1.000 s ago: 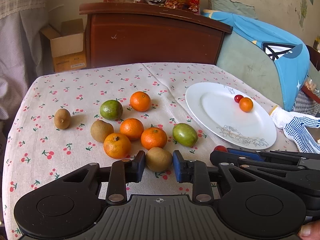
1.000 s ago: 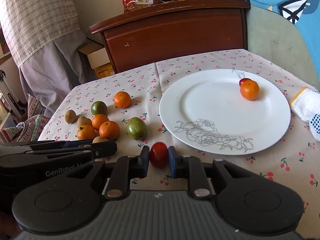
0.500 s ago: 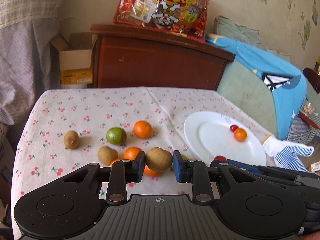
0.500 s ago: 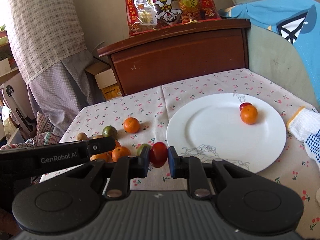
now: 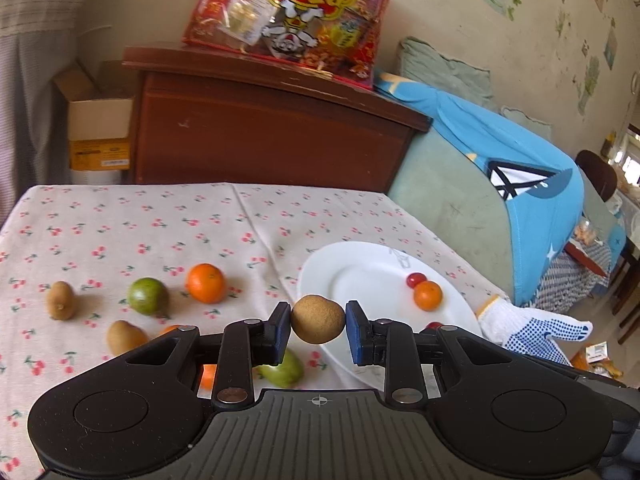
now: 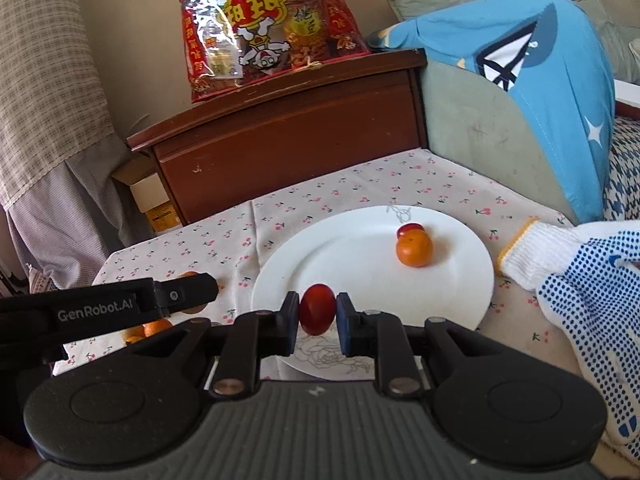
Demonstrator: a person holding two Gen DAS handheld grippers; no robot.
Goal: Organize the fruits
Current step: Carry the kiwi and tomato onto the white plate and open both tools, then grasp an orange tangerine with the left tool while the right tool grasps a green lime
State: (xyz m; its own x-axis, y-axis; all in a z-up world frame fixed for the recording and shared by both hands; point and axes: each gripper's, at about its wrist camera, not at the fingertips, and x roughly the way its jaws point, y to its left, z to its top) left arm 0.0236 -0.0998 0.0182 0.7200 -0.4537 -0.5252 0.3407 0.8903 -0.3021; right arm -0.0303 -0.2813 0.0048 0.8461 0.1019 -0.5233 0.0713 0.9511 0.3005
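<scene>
Only the left view shows the cloth's loose fruit: two kiwis (image 5: 60, 300), a lime (image 5: 147, 296) and a whole orange (image 5: 205, 283). The left gripper (image 5: 318, 320) clamps a third kiwi (image 5: 318, 319) above the table. The right gripper (image 6: 318, 316) pinches a tomato (image 6: 317, 309) over the plate (image 6: 360, 280), which holds one orange (image 6: 414, 248) and one tomato (image 6: 409, 229).

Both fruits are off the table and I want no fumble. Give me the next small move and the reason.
Probably carry the right hand-held gripper forward and lower the cherry tomato onto bare white plate. It is shut on the tomato, above the plate's near edge, and a tangerine lies farther back.
</scene>
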